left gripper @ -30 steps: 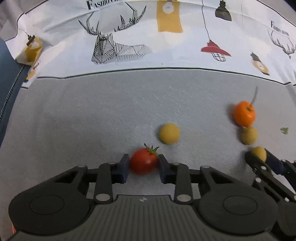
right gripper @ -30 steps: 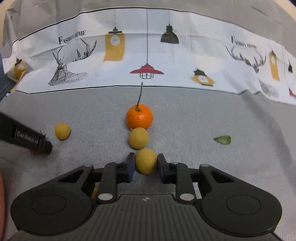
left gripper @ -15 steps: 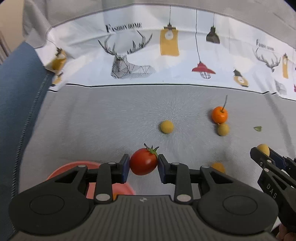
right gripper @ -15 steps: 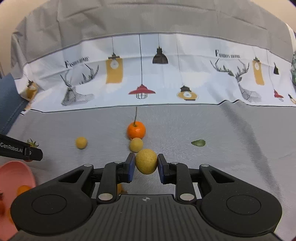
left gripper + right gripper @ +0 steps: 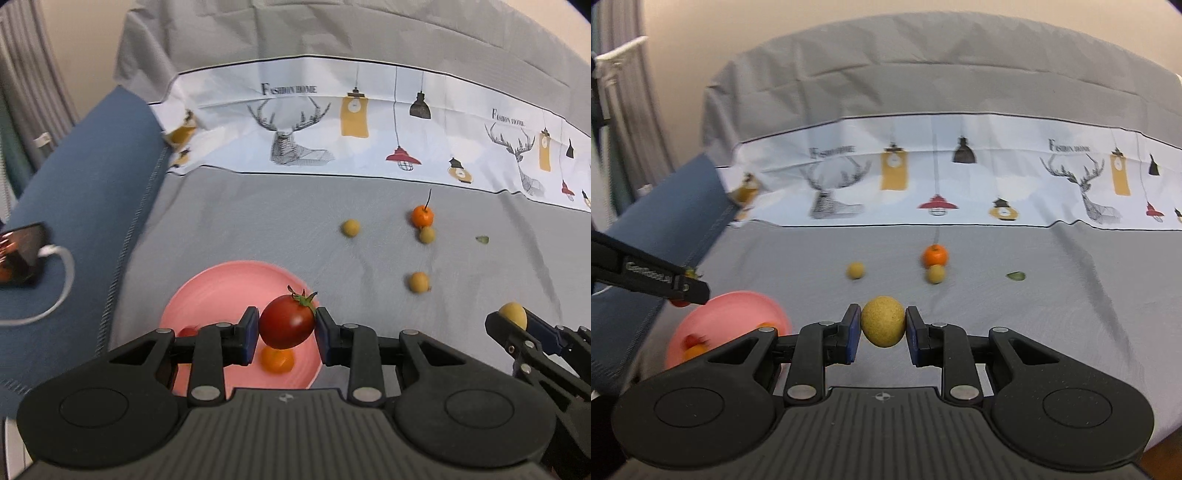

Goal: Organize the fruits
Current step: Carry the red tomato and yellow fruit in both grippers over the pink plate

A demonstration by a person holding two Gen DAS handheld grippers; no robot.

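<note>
Tomato [image 5: 287,322] pinched between the left gripper [image 5: 285,334] pads, hanging over the pink plate [image 5: 221,284]. Right gripper [image 5: 882,330] is clamped on a yellow fruit [image 5: 882,321], out over bare grey cloth, the plate well off to its left.

Step in hand, as I judge it: carry both to the plate. Do it well by lowering close before letting go, since round fruit dropped from height may roll off the shallow rim. Aim for bare plate, clear of the small orange fruit [image 5: 277,360] already lying there.

Room: plate sits near the blue cloth [image 5: 85,177] edge at left. Loose fruit remain farther back: an orange [image 5: 422,216], three yellow ones. Grippers converge on one plate; stagger them.
</note>
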